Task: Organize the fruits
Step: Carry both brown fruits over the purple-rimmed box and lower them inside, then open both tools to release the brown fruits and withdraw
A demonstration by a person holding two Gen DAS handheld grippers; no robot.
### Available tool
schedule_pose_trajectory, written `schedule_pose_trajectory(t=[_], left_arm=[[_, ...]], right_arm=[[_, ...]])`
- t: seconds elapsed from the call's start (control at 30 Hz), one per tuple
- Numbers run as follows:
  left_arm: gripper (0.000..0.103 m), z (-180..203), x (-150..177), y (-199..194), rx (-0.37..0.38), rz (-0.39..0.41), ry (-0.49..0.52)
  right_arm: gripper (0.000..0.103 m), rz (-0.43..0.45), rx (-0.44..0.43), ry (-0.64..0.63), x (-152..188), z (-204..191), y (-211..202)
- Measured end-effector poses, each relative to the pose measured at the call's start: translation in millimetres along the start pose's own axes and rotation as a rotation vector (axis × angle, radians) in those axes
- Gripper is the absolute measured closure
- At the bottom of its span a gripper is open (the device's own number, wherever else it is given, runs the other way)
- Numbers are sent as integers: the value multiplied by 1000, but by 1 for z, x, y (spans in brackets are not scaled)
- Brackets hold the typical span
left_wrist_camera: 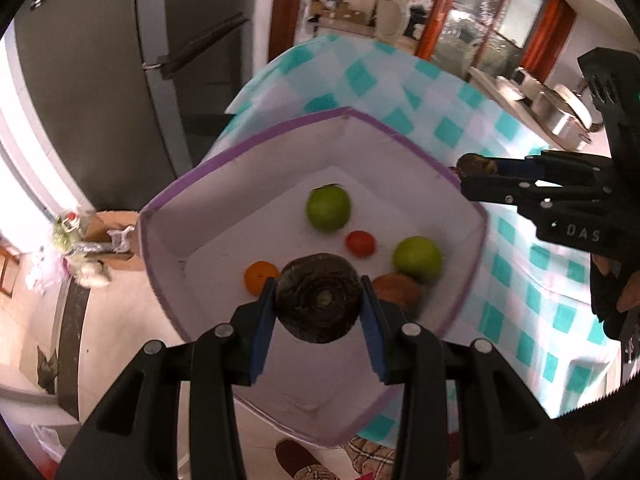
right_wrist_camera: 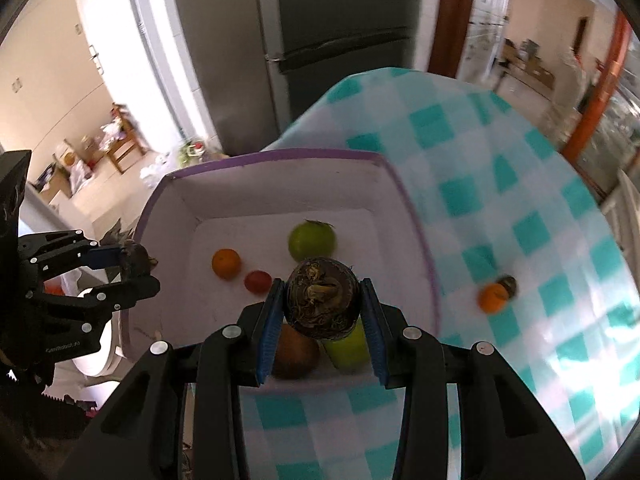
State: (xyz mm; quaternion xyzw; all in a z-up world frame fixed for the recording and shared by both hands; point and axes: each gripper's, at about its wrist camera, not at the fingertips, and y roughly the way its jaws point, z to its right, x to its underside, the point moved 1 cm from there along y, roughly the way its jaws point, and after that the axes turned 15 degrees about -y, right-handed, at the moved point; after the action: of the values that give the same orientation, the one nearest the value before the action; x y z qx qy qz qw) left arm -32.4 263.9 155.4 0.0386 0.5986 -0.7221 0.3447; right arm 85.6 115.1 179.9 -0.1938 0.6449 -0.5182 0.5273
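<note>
Left tool [left_wrist_camera: 319, 303] clamps a dark round wrinkled fruit [left_wrist_camera: 319, 297] above the purple-rimmed white box [left_wrist_camera: 256, 132]; right tool [right_wrist_camera: 323, 306] likewise grips a dark brown mottled round fruit [right_wrist_camera: 322, 302] over the box's near edge.

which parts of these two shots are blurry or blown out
Left wrist view: the dark fruit in the left hand-held gripper is sharp, the window behind is blown out, edges bend from the fisheye. Right wrist view: the checked tablecloth is motion-smeared, with glare at lower right; the small orange fruit on it is soft.
</note>
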Motion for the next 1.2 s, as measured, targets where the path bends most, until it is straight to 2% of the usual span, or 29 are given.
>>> schedule_pose_trajectory(t=[0.17,0.37,0.57,0.73,1.0,1.2], left_arm=[[63,-15,-10,25,-59,-42,-47],[63,-17,-34,62,-113,-101,-73],[63,-14,-63,114,-171,-177,-137],[63,-5,-76,150,-221,-214,-92],[63,-4,-74,197,-279,-291,-51],[62,-4,-66,211,-289,-321,-40]], right_arm=[[65,-47,-45,-8,-13,-1,46],[65,-107,-41,-9,-31,14,94],[65,-243,-28,42,-30,38,143],[65,-337,-56,37,-18,43,168],[65,-509,-87,48,-15,51,209],[65,-514,-117,57,-10,51,213]])
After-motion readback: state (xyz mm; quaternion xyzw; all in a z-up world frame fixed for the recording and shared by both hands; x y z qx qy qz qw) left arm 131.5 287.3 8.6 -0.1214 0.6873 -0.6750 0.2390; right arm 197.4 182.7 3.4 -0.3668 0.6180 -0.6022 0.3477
